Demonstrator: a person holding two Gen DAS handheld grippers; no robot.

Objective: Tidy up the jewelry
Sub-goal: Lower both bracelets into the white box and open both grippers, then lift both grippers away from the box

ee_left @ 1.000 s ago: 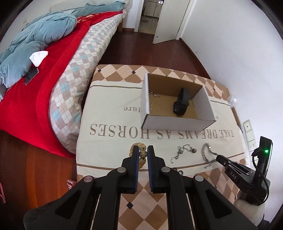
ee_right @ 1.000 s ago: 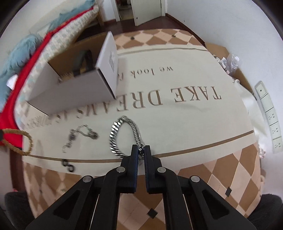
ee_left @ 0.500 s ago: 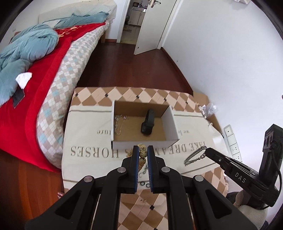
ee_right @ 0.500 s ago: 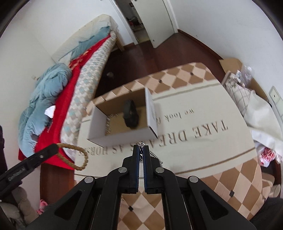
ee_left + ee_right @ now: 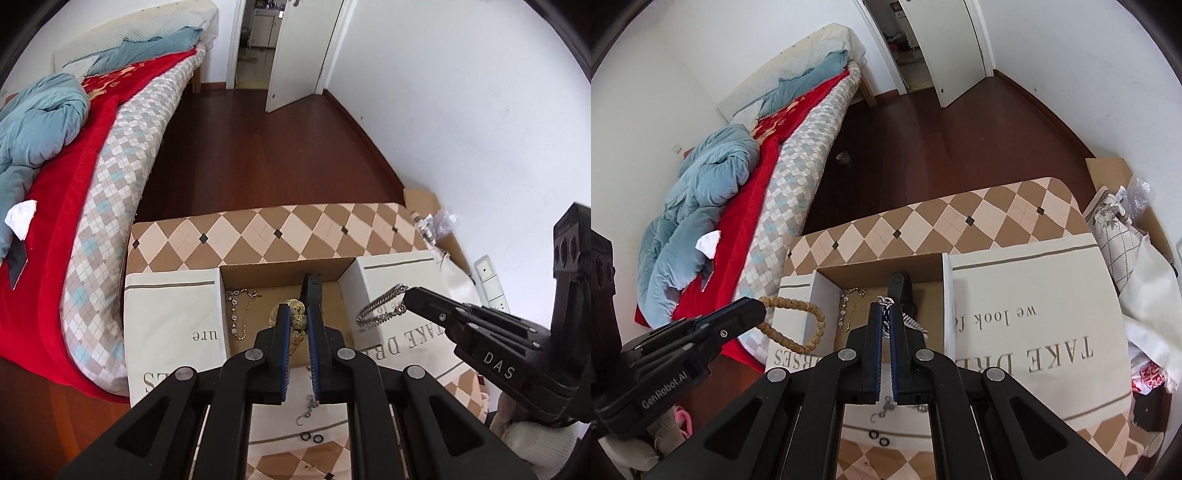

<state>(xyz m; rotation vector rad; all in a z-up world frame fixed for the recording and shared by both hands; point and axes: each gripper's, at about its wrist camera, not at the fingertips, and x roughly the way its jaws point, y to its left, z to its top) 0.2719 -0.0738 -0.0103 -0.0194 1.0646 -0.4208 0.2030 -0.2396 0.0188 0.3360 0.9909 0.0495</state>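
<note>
Left gripper (image 5: pixel 295 321) clamped on beaded bracelet (image 5: pixel 294 320), beads bunched between the blue pads, loop hanging free and seen from the right camera as a tan ring (image 5: pixel 803 325) near the box's left wall. Right gripper (image 5: pixel 885 317) pinched shut on silver chain bracelet (image 5: pixel 916 325), links trailing down to the right of the fingers; from the left camera, the same chain (image 5: pixel 380 304) dangling off the tip over the cloth just right of the box. Nearest on the printed tablecloth (image 5: pixel 170 299): two small dark rings (image 5: pixel 312 438) and a thin chain piece (image 5: pixel 308 408), not yet gathered. Beyond, open cardboard box (image 5: pixel 282 267), already holding a gold chain (image 5: pixel 240 314) at left and a black watch (image 5: pixel 312 291) toward the middle. Best, by judgement, to carry each piece well inside the walls, lower until the slack pools on the floor of the box, then release; better one side at a time to avoid tangling. Beads to the bare near-left floor, silver chain to the right of the watch. Risk: hanging loop catching the left wall or draping over the rim. Plenty of free air above the box; table edge close at left, bed (image 5: pixel 122 166) beside it, wall clutter at right, open floor and door far off.
</note>
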